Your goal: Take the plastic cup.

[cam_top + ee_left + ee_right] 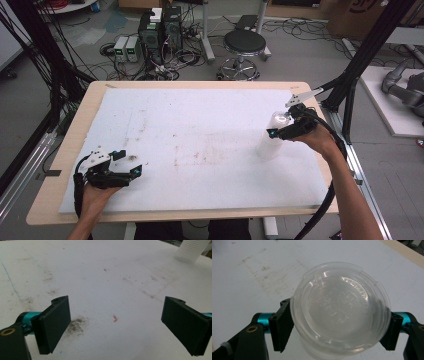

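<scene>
A stack of clear plastic cups (270,147) stands on the right part of the white foam board (200,120). My right gripper (278,132) is shut on the stack's upper part. In the right gripper view the top cup's round rim (339,305) sits between the two black jaws of the right gripper (339,333), which touch its sides. My left gripper (129,163) rests low over the board's near left corner, open and holding nothing. In the left gripper view the left gripper (120,325) has its jaws wide apart over stained foam, with the stack (191,250) far off at the top right.
The foam board lies on a wooden table (65,150) and carries dirt stains (76,326) and a small red mark (115,318). Beyond the table, a round stool (244,42) and computer boxes (160,30) with cables stand on the floor. Black frame posts (350,95) rise at the right.
</scene>
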The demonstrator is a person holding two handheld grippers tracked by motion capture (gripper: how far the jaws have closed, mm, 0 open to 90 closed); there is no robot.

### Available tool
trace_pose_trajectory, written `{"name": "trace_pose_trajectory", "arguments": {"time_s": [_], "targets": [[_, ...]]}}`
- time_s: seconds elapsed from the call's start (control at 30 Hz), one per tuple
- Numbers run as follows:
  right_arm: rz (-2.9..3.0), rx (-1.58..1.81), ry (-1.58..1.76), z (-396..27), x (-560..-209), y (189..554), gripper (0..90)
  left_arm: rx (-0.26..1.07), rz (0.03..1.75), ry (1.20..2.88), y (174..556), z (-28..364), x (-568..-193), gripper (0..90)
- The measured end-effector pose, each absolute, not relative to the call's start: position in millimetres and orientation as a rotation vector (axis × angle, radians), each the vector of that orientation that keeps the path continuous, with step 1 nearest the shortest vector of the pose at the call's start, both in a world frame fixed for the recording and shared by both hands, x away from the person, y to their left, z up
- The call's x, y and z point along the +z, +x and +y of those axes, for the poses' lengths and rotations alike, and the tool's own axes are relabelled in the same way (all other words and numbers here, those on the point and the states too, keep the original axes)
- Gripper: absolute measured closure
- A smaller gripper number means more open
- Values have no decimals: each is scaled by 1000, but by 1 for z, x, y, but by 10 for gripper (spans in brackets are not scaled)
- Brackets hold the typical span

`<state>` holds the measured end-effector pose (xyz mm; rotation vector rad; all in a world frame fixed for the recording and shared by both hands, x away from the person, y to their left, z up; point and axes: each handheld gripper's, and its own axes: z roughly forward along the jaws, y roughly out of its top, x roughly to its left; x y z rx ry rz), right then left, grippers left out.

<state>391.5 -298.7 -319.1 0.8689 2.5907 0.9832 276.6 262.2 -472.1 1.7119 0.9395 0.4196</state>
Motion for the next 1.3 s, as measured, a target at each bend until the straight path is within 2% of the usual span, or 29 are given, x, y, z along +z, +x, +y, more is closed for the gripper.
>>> {"name": "trace_pose_trajectory", "arguments": {"time_s": [0.23, 0.97, 1.3], "targets": [[2590, 994, 869, -299, -318, 393, 345, 417, 940, 1715, 277, 262, -472, 87], [2581, 1019, 862, -298, -311, 393, 366, 409, 945, 1716, 277, 262, -472, 87], [2547, 1049, 818, -297, -272, 385, 404, 410, 944, 1715, 278, 261, -472, 87]]}}
